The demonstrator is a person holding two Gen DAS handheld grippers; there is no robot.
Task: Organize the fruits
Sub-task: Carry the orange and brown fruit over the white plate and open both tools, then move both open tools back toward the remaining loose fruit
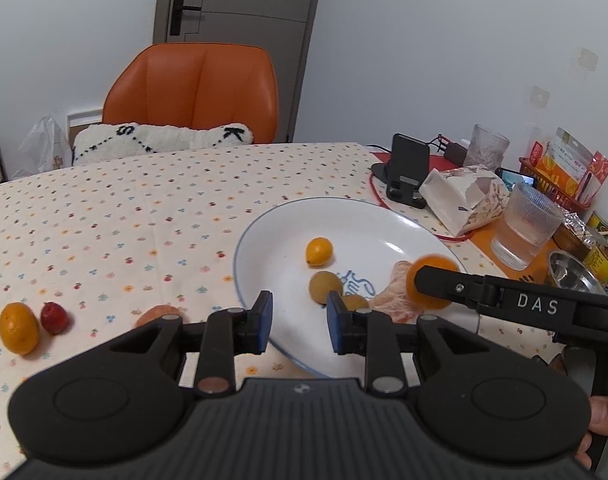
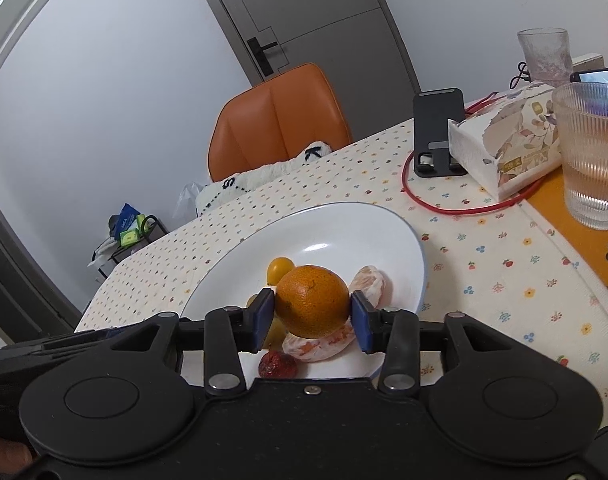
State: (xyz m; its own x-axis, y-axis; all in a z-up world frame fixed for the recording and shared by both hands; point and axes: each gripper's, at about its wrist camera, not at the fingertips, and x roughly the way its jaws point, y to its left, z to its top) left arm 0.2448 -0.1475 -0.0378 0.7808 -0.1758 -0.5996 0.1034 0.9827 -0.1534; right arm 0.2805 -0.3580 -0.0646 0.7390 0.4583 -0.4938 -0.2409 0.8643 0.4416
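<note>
Right gripper (image 2: 311, 318): blue pads clamped on either side of a round, unpeeled orange (image 2: 311, 306), held above the near part of the white plate with a thin blue rim (image 2: 383, 232). In the left wrist view the same orange (image 1: 429, 280) sits at the tip of the right gripper's black finger, over the plate's right side.

Left gripper (image 1: 299, 322): jaws parted, nothing between the pads, positioned over the plate's near rim (image 1: 256, 236).

On the plate under the held orange: peeled orange segments (image 2: 369, 284), a small yellow kumquat (image 2: 280, 269), a wrinkled dark red fruit (image 2: 276, 365).

On the dotted tablecloth (image 1: 104, 216), well left of the plate: an orange citrus (image 1: 18, 328) touching a small red fruit (image 1: 54, 317).
</note>
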